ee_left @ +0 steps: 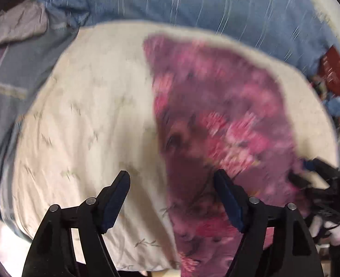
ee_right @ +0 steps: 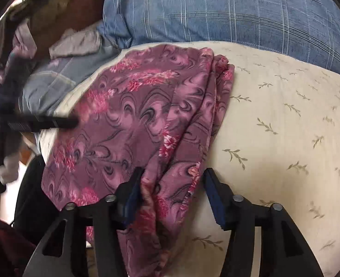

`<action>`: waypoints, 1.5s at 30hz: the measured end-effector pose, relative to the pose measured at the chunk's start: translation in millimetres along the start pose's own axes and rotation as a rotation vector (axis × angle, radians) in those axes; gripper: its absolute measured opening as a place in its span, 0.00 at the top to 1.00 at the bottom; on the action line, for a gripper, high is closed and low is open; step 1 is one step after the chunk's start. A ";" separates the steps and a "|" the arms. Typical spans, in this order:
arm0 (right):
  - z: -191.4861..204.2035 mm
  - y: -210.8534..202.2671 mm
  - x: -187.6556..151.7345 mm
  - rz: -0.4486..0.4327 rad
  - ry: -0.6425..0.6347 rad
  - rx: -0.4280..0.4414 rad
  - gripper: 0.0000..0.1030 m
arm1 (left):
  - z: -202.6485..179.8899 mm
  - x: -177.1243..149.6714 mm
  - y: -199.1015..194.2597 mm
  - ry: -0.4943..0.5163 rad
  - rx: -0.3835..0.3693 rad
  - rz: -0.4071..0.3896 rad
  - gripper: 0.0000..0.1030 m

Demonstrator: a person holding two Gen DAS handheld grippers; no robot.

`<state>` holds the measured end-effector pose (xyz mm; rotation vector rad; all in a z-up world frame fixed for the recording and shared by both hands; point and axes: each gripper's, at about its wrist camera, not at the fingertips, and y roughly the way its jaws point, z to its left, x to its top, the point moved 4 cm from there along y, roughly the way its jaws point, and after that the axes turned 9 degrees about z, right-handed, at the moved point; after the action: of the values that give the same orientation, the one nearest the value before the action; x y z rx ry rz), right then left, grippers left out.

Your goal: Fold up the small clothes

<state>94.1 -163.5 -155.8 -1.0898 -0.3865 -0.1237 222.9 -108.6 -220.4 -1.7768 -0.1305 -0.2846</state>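
Observation:
A purple garment with pink flowers (ee_right: 135, 115) lies on a cream, leaf-printed cushion (ee_right: 273, 127), its right side bunched into a thick fold. My right gripper (ee_right: 174, 173) stands open astride the near end of that fold; the cloth brushes its left finger (ee_right: 133, 191), while the right finger stands clear of it. In the left wrist view, which is blurred, the garment (ee_left: 216, 103) covers the cushion's (ee_left: 89, 115) right half. My left gripper (ee_left: 171, 175) is open over the garment's left edge, gripping nothing. The right gripper (ee_left: 308, 173) shows at that view's right edge, and the left gripper (ee_right: 61, 122) at the other view's left.
Blue checked bedding (ee_right: 239, 11) rises behind the cushion, also blue bedding (ee_left: 193, 0) in the left view. A grey-lilac cloth (ee_left: 19, 23) lies far left and red fabric (ee_left: 336, 71) far right. A brown furry heap (ee_right: 66, 11) sits at upper left. The cushion's near edge drops off below the grippers.

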 end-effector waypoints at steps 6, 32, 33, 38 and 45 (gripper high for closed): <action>-5.7 1.1 7.8 0.022 0.091 0.024 0.44 | 9.2 -4.2 -5.3 -0.070 -0.051 -0.028 0.17; -20.4 -1.4 -17.0 -0.015 0.234 -0.152 0.00 | 8.5 -29.1 -3.5 -0.043 0.007 -0.030 0.03; -19.9 -0.8 -15.7 -0.007 0.230 -0.153 0.00 | 8.7 -29.6 -3.1 -0.045 0.006 -0.031 0.03; -12.9 0.0 -19.2 0.014 0.201 -0.173 0.00 | 9.5 -32.1 -3.0 -0.057 0.012 -0.039 0.01; -15.3 -20.2 -41.3 0.036 0.205 -0.276 0.03 | 20.9 -38.1 -16.0 -0.071 -0.033 -0.015 0.07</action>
<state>53.8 -190.0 -160.1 -1.3414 -0.1679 -0.2606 184.9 -82.2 -219.4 -1.8199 -0.1913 -0.2358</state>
